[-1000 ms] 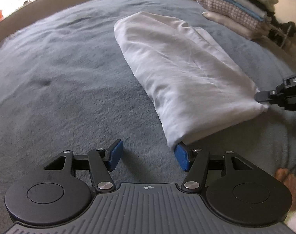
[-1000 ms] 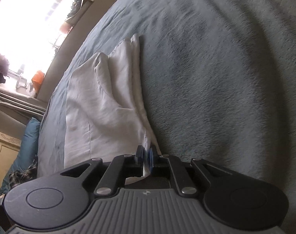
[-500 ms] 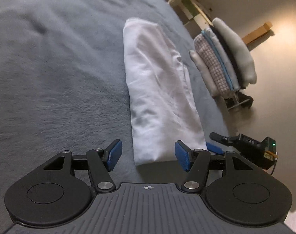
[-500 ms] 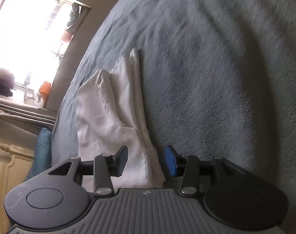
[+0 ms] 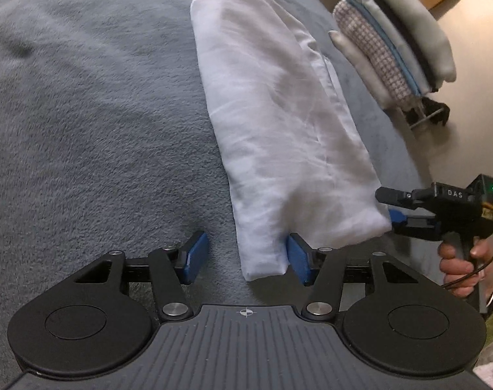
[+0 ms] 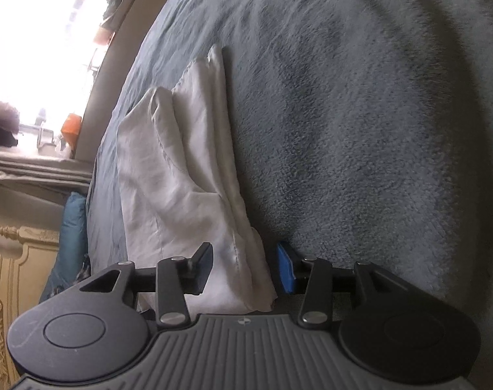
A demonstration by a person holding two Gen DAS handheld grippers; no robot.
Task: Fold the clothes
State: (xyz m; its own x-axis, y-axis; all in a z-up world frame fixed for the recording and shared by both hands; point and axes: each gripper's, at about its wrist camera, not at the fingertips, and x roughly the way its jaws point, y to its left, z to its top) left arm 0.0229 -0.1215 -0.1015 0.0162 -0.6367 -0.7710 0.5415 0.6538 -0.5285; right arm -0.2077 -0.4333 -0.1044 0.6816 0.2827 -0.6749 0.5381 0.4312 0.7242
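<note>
A white cloth (image 5: 279, 123), folded into a long narrow band, lies on the grey-blue blanket (image 5: 100, 113). My left gripper (image 5: 246, 256) straddles its near left corner and its jaws are closing. The right pad (image 5: 298, 260) touches the fold, while the left pad stands apart on the blanket. In the left wrist view my right gripper (image 5: 389, 206), held by a hand (image 5: 458, 260), sits at the cloth's near right corner. In the right wrist view my right gripper (image 6: 245, 268) is open, with the edge of the cloth (image 6: 181, 169) lying loose between its pads.
A stack of folded clothes (image 5: 393, 42) rests on a rack past the bed's right edge, above bare floor. The right wrist view shows a bright window (image 6: 51, 48), a teal item (image 6: 74, 227) and carved cream furniture (image 6: 6, 276) beyond the bed.
My right gripper, shut on the cloth's corner a second ago, has let go and opened. My left gripper has rolled and shifted over the near corner, and its jaws have narrowed.
</note>
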